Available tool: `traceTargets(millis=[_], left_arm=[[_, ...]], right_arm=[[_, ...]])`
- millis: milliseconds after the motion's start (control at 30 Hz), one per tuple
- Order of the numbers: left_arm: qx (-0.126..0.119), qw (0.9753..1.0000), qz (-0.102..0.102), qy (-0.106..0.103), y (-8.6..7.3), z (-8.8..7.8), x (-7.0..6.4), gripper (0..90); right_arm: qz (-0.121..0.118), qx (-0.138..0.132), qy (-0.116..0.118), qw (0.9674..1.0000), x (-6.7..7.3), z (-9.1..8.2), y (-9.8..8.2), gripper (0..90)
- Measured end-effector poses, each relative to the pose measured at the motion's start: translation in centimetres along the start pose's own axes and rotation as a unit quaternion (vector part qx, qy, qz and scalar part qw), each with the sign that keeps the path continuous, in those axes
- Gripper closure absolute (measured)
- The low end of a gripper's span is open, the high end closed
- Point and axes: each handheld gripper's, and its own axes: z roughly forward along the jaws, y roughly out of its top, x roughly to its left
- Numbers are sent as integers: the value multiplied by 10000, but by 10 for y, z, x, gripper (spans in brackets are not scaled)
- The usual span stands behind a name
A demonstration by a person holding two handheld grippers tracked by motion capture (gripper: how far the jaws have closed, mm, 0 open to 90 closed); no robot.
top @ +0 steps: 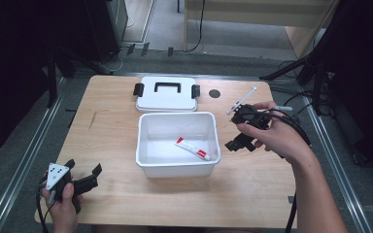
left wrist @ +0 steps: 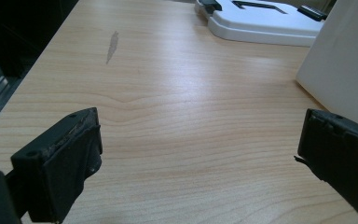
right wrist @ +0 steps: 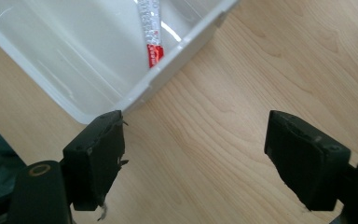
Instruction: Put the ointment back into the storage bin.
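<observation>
A white open bin (top: pixel 177 115) stands in the middle of the wooden table (top: pixel 111 131), with a red and white tube (top: pixel 193 148) lying flat on its floor. My right gripper (top: pixel 234 131) hovers just right of the bin, held in a hand, jaws wide open and empty. In the right gripper view the gripper (right wrist: pixel 193 158) looks down on bare wood beside the bin's rim (right wrist: pixel 168 70), and the tube (right wrist: pixel 153 32) lies inside. My left gripper (top: pixel 85 167) rests at the table's front left corner, open and empty, with bare wood between its jaws (left wrist: pixel 198 158).
The bin's white lid (top: pixel 167 99), with a black handle and latches, lies flat behind the bin; it shows at the far end (left wrist: pixel 261 21) in the left gripper view. A thin white stick-like item (top: pixel 242 100) lies at the back right. A small dark round hole (top: pixel 214 93) sits near the lid.
</observation>
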Motion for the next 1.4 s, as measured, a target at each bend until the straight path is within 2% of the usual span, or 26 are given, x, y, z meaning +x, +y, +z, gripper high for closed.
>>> traceTargets(millis=[100,300,533,600,733,833,933,1100,1167,1267,1400], left_arm=[[0,10000,0,5,0,0,0,1],[26,10000,8,4,0,0,0,1],[31,10000,-1,-2,0,0,0,1],[30,10000,0,-1,0,0,-1,1],[31,10000,-2,-11,0,-1,0,1],[31,10000,-2,-4,0,-1,0,1],[42,10000,4,2,0,-1,0,1],[44,10000,0,-2,0,-1,-1,1],[42,10000,-5,-7,0,-1,0,1],[41,10000,-22,-13,0,-1,0,1],[41,10000,-22,-13,0,-1,0,1]], right_arm=[[210,-255,-35,9994,-7,1,-15,225],[407,-704,25,9967,-15,11,-46,225],[715,-1236,74,9897,-19,30,-79,224],[827,-1403,45,9866,-19,37,-88,224],[1112,-1817,39,9770,-20,51,-106,219],[1078,-2030,53,9732,-18,61,-118,203],[1109,-2262,73,9677,-15,70,-128,180],[1329,-2661,-225,9545,-16,84,-144,153],[1401,-2748,-268,9509,-18,92,-151,149],[1462,-2973,-333,9429,-19,100,-163,149],[1585,-3286,-437,9301,-21,106,-177,146]])
